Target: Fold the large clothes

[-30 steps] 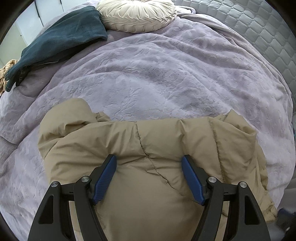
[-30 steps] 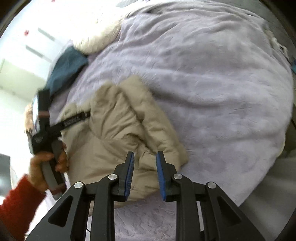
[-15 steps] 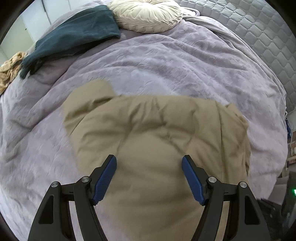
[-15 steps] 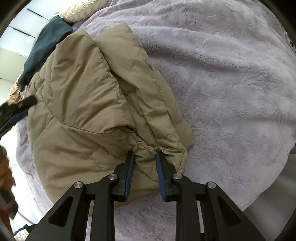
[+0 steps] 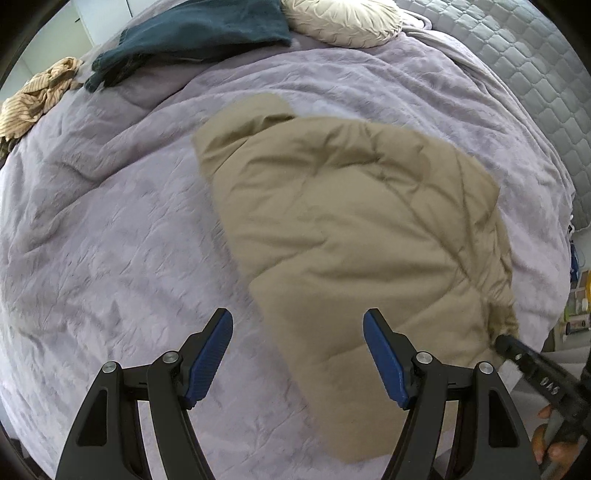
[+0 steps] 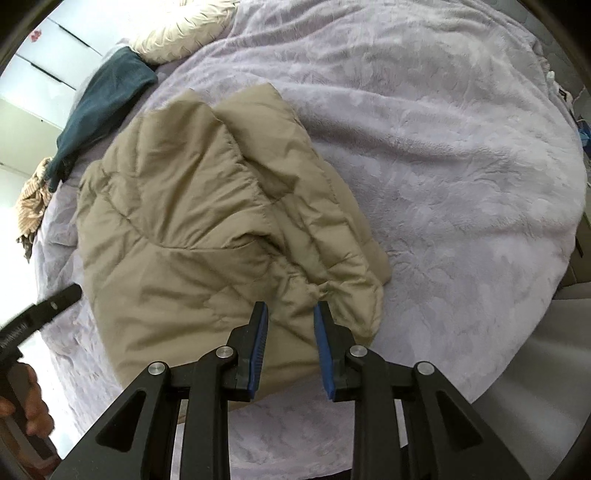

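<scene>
A: Jacket lies folded on the bed; teal cloth at eleven o'clock.
B: Fingers?
A: Left gripper spread, grasping nothing. Right gripper just loosened; jacket hem between, pads apparently clear.

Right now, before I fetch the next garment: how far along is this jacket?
Done: jacket lies partly folded on the blanket. In hand: right gripper has just been opening its jaws, bunched edge between them, grip unclear; left gripper hovers open, empty. Left: probably another fold, tidying.
</scene>
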### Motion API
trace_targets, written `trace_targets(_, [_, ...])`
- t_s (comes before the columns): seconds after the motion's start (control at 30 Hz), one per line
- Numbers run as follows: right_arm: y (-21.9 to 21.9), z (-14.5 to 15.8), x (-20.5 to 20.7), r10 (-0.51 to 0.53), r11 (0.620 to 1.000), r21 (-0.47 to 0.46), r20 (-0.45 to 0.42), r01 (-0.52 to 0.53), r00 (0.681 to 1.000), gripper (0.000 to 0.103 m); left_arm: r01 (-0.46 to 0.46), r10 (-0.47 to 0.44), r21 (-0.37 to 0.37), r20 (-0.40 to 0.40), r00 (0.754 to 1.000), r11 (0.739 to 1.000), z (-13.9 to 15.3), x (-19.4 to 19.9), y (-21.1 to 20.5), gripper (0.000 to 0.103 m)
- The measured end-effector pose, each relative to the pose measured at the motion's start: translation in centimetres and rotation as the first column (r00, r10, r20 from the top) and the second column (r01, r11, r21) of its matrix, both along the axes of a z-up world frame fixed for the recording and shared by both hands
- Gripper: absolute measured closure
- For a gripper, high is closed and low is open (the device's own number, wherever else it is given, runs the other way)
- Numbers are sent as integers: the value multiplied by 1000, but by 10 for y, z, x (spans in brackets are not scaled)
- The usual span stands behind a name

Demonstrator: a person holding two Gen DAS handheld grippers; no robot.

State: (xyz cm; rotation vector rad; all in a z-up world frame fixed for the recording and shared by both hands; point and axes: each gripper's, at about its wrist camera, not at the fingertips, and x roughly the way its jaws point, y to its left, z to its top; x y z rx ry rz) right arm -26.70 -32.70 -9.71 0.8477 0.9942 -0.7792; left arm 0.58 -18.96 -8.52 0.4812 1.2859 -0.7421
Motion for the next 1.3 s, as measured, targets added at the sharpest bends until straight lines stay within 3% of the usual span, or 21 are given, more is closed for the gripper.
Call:
trace_targets(0.37, [43,5,-1,5,1000,3,-5,-5,1000,67,-8,8,-2,-45,999,1000,-14,4,39,29])
trace_targets(0.4, [42,5,1,9,1000,4,-6,-9,1000,66,-6,6,-2,-45,999,1000,-15,4,40,27])
trace_targets(0.43, [42,6,1,15,1000,5,-6,-15,1000,64,-2,2,-3,-48,999,1000,-17,3,41,10])
trace_targets(0.47, [41,8,1,21,1000,5,-3,-21,1000,61,-2,1,-6,-53,999,1000,-19,3,42,3])
trace_targets(0.53, [37,12,2,36,999,3,2,-36,999,57,0,-1,-15,-51,999,1000,-19,2,42,1])
trace_targets(0.73, [0,21,17,105,994,-9,-2,-105,995,53,-51,50,-11,-59,997,999,-21,3,41,1])
trace_targets(0.8, [-15,23,22,128,992,-4,7,-128,992,41,-84,83,-15,-73,994,996,-23,7,41,1])
trace_targets(0.93, [-47,23,29,176,984,-5,-20,-176,984,30,-157,150,-45,-126,981,987,-32,15,43,1])
trace_targets(0.97, [-55,21,30,186,983,4,-25,-186,982,23,-185,174,-58,-158,972,981,-37,17,43,1])
trace_targets(1.13, [-90,7,30,231,971,73,-18,-229,973,22,-265,235,-98,-247,940,959,-49,23,46,1])
trace_targets(1.23, [-109,-7,30,261,951,159,47,-265,964,12,-281,235,-139,-280,931,950,-53,26,49,1])
trace_targets(1.3, [-120,-14,30,262,943,187,87,-274,961,12,-289,226,-162,-322,919,944,-59,29,49,1])
